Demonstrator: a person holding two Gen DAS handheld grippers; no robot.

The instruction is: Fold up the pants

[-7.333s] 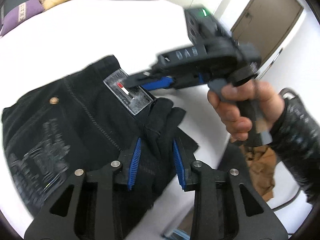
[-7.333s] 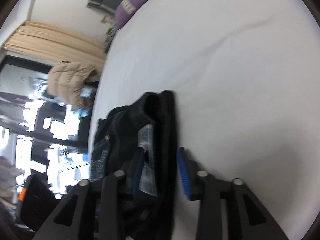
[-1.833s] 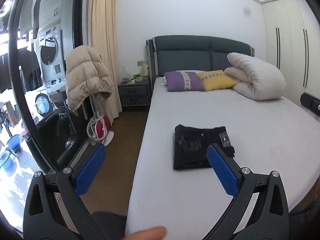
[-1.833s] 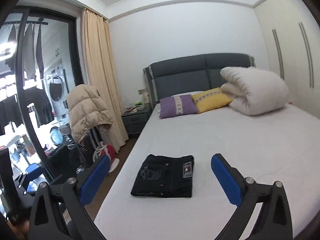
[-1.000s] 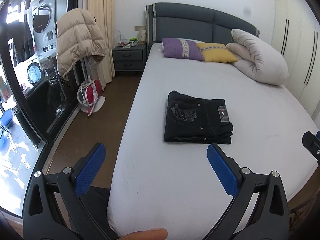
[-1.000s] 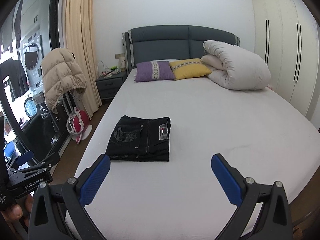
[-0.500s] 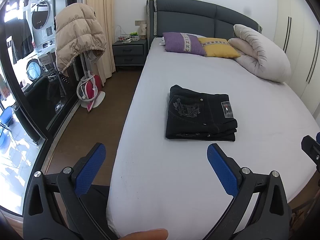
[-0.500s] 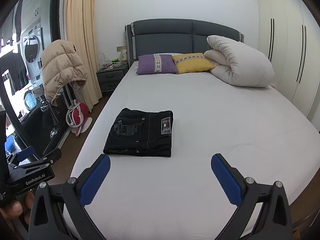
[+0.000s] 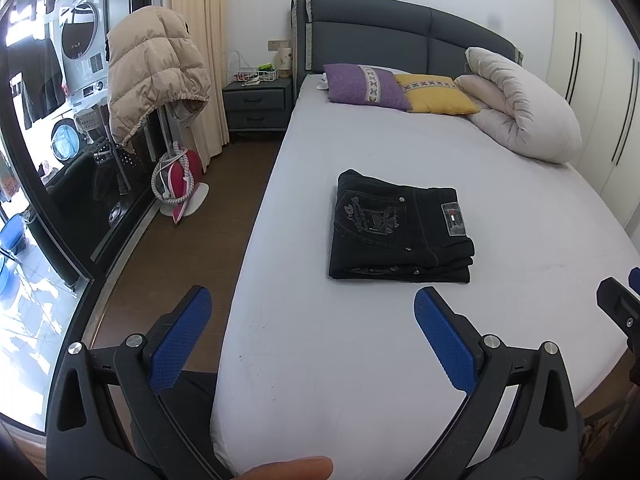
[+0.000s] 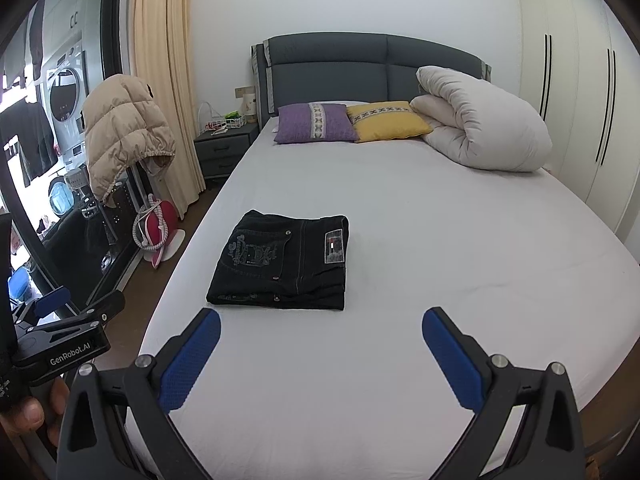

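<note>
While both grippers hang over the foot end of the bed (image 10: 460, 240), neither touches anything. The left gripper (image 9: 310, 334) has its blue-padded jaws spread wide, level and pointing toward the headboard, out past the bed's left edge so that one finger sits over the brown floor. The right gripper (image 10: 318, 354) is likewise wide apart and empty, level above the sheet near the foot edge. In the right wrist view the left tool's black body shows at the lower left, with white lettering reading "GenRobot.AI", and fingers (image 10: 28, 414) of the person's hand curl beneath it. The pants (image 10: 282, 262), black denim, lie folded into a tidy rectangle near the bed's left edge, well apart from both grippers. A small waistband patch with red and white faces up; its wording is unreadable.
</note>
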